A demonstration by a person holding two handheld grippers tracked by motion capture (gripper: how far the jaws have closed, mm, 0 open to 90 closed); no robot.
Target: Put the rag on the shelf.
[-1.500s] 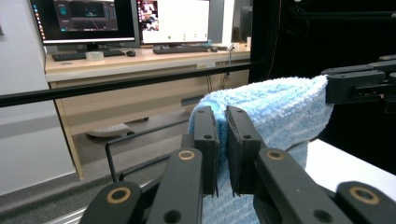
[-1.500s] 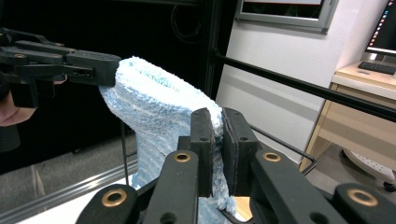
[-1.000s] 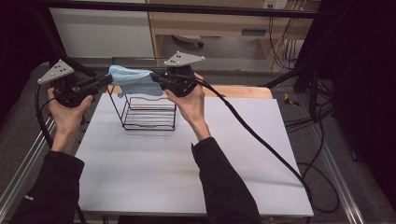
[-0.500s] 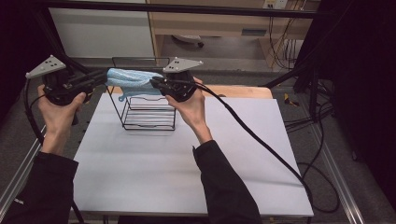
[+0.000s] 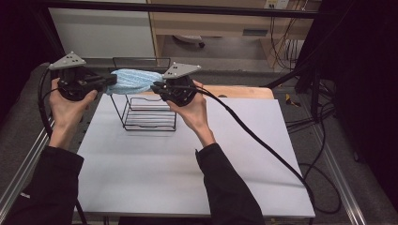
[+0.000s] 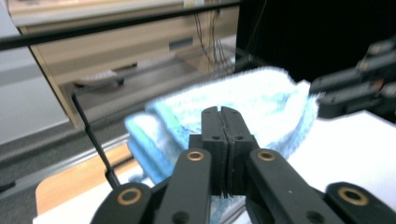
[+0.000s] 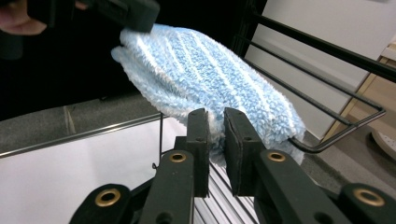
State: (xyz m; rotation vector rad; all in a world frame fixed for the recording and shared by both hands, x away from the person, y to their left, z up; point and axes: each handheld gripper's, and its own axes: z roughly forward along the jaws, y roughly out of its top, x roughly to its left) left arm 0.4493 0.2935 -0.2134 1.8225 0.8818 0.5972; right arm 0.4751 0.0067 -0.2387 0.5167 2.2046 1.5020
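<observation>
Now towel (image 5: 133, 80) sits lower, nearer rack (image 5: 149, 112).

Even overhead light falls on the white table (image 5: 187, 159), with soft shadows beside the wire rack (image 5: 148, 115); beyond the table the room is dark. In both gripper views the background behind the towel (image 6: 243, 102) is blurred, and nearby jaws look soft.

No readable text, label or number anywhere.

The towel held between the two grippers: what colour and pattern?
Light blue towel with paler stripes; clearest in the right gripper view.
</observation>
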